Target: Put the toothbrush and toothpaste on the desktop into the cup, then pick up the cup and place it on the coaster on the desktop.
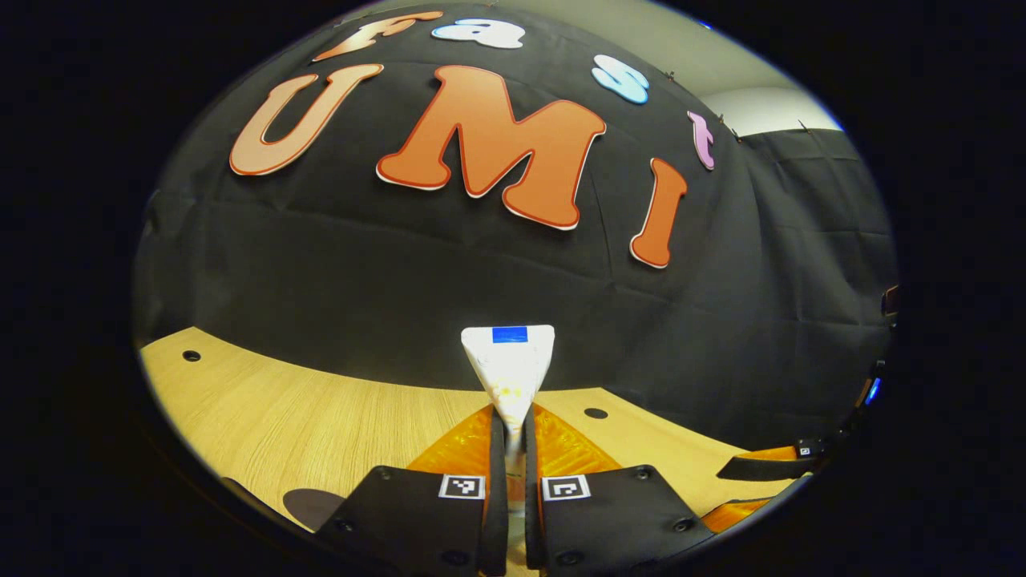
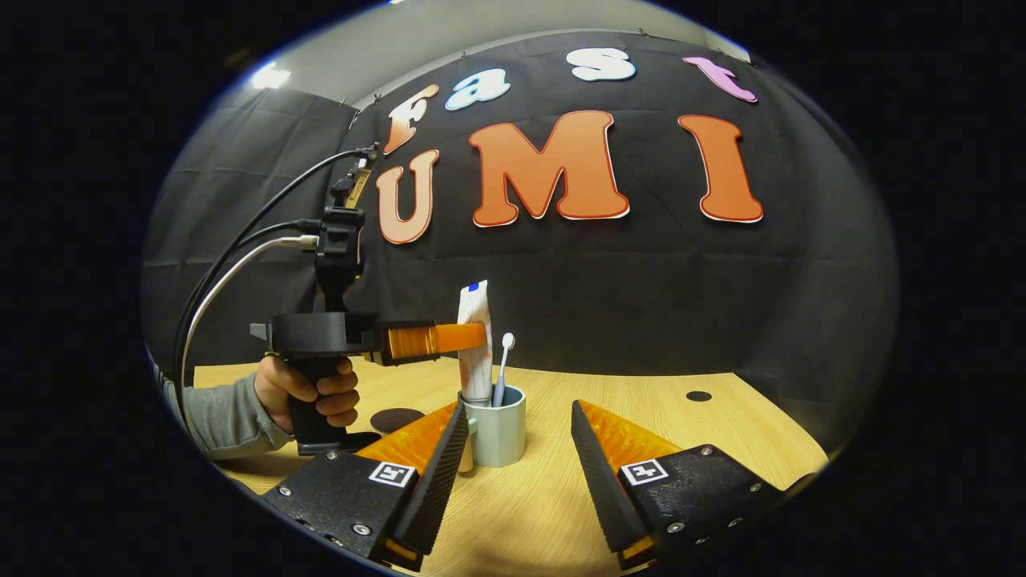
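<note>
Left gripper [image 1: 513,449] is clamped on the toothpaste tube [image 1: 510,365], both fingers pressing its sides; in the left gripper view the white tube stands up between them, its flat crimped end with a blue patch on top. In the right gripper view the same gripper [image 2: 473,337] reaches in from the left, held by a hand [image 2: 309,393] in a grey sleeve [image 2: 224,417], with cables [image 2: 240,248] running off its top. There the toothpaste tube [image 2: 474,336] stands upright with its lower end inside the pale cup [image 2: 498,433], and a white toothbrush [image 2: 502,369] leans in the cup just beside it, head up. The round dark coaster [image 2: 395,419] lies on the wooden desktop [image 2: 681,425] left of the cup, near but apart from it; in the left gripper view the coaster [image 1: 313,506] sits low on the left. Right gripper [image 2: 513,449] is spread wide and grips nothing, low over the desktop, with the cup between and beyond its fingers.
</note>
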The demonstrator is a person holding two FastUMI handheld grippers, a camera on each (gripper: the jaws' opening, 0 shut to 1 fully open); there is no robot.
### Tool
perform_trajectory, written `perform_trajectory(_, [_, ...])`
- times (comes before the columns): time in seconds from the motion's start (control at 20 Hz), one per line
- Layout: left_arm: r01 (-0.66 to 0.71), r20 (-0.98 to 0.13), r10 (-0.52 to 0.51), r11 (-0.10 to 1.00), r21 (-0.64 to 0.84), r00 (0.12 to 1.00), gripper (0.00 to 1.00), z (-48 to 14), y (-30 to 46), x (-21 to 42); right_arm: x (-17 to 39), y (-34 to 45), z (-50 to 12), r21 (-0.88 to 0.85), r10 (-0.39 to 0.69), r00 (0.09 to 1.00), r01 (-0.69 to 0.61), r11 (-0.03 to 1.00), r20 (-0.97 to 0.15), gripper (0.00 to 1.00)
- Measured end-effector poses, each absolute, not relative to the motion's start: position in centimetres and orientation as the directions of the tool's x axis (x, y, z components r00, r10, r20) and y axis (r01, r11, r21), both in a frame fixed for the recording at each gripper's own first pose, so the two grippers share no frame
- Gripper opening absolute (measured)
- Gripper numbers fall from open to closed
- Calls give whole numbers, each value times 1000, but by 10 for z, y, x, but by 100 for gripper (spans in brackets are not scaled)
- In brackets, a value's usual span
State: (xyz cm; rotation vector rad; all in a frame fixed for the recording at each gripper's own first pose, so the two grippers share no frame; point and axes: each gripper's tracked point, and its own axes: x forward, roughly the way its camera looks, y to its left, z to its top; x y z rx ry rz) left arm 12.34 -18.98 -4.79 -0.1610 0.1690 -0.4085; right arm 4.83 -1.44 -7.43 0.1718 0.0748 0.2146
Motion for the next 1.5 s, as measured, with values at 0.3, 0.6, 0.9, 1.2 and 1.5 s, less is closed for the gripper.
perform_trajectory(0.3, [384, -195, -406, 912, -145, 893, 12, -71, -193, 117, 51, -11, -90, 191, 211, 972, -189, 963, -102, 79])
perform_trajectory(0.6, [391, -225, -415, 909, -144, 882, 14, -77, -193, 118, 52, -7, -95, 211, 213, 969, -183, 960, -127, 82])
perform_trajectory(0.9, [401, -282, -408, 912, -86, 868, 14, -86, -200, 118, 51, 1, -95, 206, 221, 966, -192, 960, -131, 82])
perform_trajectory(1.2, [376, -348, -392, 919, -116, 851, 14, -107, -193, 114, 51, -4, -94, 202, 211, 968, -181, 963, -137, 82])
perform_trajectory(1.5, [397, -360, -407, 912, -106, 840, 29, -103, -190, 105, 53, -1, -92, 206, 210, 968, -179, 962, -138, 82])
